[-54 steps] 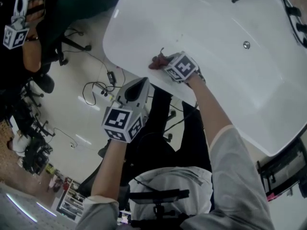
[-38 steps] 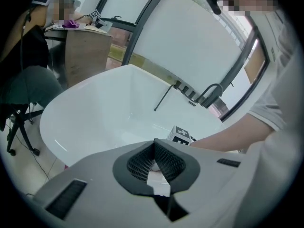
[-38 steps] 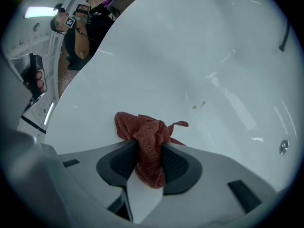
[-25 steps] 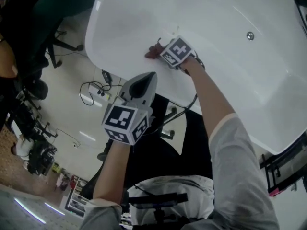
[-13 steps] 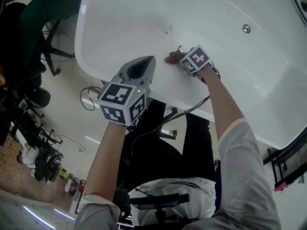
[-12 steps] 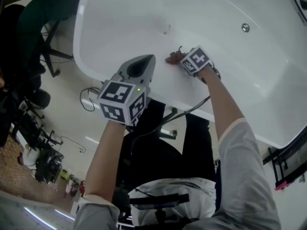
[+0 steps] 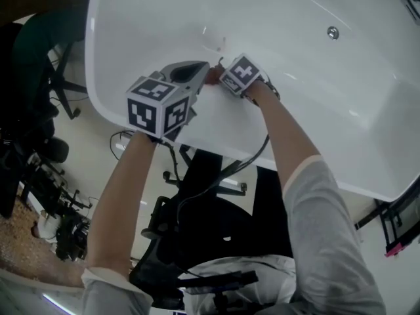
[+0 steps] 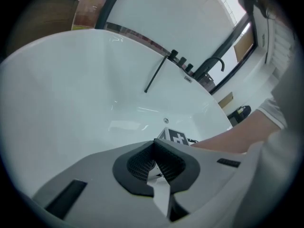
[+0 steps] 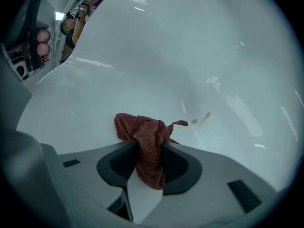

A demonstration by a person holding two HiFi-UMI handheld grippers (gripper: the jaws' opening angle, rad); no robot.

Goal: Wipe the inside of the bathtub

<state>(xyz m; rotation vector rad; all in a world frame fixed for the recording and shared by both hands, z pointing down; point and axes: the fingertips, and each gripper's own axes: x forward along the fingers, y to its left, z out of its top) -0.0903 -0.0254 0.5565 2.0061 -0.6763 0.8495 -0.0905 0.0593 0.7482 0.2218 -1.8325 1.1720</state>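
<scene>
Head view, nearest first. Dark chair at 6 o'clock, under the person's body. Cables on the floor at 9 o'clock, outside the tub. Both forearms reach up towards 12 o'clock, over the near rim.

Left gripper: hangs over the rim of the bathtub, nose pointing to about 1 o'clock. In its own view the jaws are together, with nothing between them. The other gripper's marker cube shows just past the tips, at 12 o'clock of them.

Right gripper: just beside the left one, at its 3 o'clock, nose pointing to 9 o'clock. Jaws clamped on a red cloth. The cloth is bunched. A fold hangs down between the pads, and the rest bulges out ahead of the tips against the white inner wall. Whether it presses on the wall, cannot tell.

Two small yellowish specks on the tub wall near the cloth, at its 2 o'clock in the right gripper view.

Farther in: round metal fitting on the tub wall, at 2 o'clock in the head view. In the left gripper view, a thin dark rod crosses the far rim at 12 o'clock, with a dark curved tap beyond it at 1 o'clock.
</scene>
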